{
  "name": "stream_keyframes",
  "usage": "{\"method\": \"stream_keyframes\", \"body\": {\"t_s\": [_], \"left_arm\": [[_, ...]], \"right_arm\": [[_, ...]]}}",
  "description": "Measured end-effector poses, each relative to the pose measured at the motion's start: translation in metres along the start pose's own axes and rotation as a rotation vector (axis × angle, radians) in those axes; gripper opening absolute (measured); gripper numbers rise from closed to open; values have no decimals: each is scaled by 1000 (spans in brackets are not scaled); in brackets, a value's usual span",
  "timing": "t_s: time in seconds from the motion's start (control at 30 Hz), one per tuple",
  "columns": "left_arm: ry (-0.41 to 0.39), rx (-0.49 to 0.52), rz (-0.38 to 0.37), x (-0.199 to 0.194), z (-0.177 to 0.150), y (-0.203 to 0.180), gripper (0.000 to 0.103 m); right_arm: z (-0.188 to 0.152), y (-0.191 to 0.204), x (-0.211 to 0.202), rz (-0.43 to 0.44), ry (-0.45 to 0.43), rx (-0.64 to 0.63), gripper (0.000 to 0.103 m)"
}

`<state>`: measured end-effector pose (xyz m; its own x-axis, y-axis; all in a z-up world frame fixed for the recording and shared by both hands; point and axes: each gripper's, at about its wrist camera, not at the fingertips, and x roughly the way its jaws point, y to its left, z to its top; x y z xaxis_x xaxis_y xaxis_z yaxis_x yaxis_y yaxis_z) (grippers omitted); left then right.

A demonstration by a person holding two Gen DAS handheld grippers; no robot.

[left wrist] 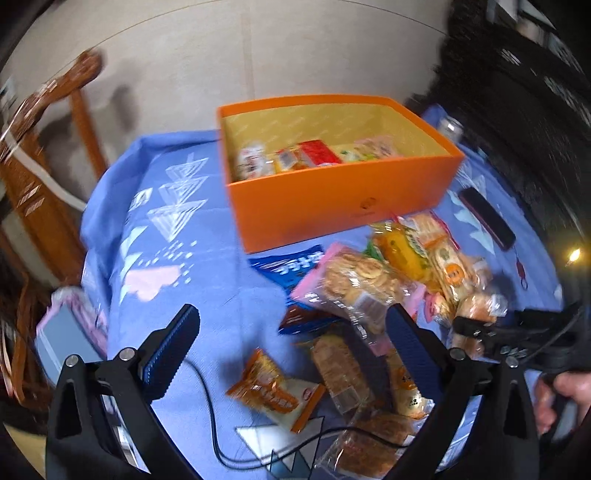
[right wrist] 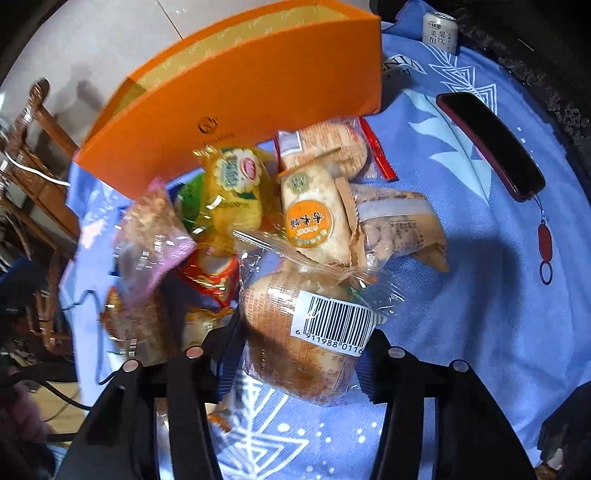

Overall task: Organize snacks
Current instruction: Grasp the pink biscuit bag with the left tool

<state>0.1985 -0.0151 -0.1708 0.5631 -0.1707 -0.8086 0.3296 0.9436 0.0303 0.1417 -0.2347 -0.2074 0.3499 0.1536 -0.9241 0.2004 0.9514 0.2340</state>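
An orange box stands open at the back of the blue cloth, with several snack packets inside. In front of it lies a loose pile of snacks. My left gripper hangs open above the pile's near end, nothing between its fingers. My right gripper is shut on a clear bread packet with a barcode label, pads pressed to both its sides at the pile's near edge. The left wrist view shows that gripper low at the right, held by a hand.
A dark phone lies on the cloth right of the box, and a drink can stands behind it. A black cable crosses the near cloth. A wooden chair stands at the left, off the table.
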Motion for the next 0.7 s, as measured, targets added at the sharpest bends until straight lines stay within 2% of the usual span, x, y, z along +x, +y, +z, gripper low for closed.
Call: {"method": "stream_keyframes", "body": {"t_s": [0.1,0.23,0.3,0.43,0.5,0.7], "left_arm": [[-41,132,-19,13,2,-22,99],[-86,291,-145,30,6,-40,99],[-85,382,-179,40,7,-45,99],[-61,551,-174,61,4,-54,99],[-38,587,-181,73,4,-56,99],[28,564,-259,100,9,-63,99]], "right_arm": [[-2,-5,-13,7,-24,-3,53],[-3,-16,-21,10,-29,17,53],[-2,-21,-23,8,-28,26,53],[-4,-29,-25,2,-20,51,53],[-4,-33,-24,-3,-14,69,53],[-2,-33,-17,-5,4,84,53]]}}
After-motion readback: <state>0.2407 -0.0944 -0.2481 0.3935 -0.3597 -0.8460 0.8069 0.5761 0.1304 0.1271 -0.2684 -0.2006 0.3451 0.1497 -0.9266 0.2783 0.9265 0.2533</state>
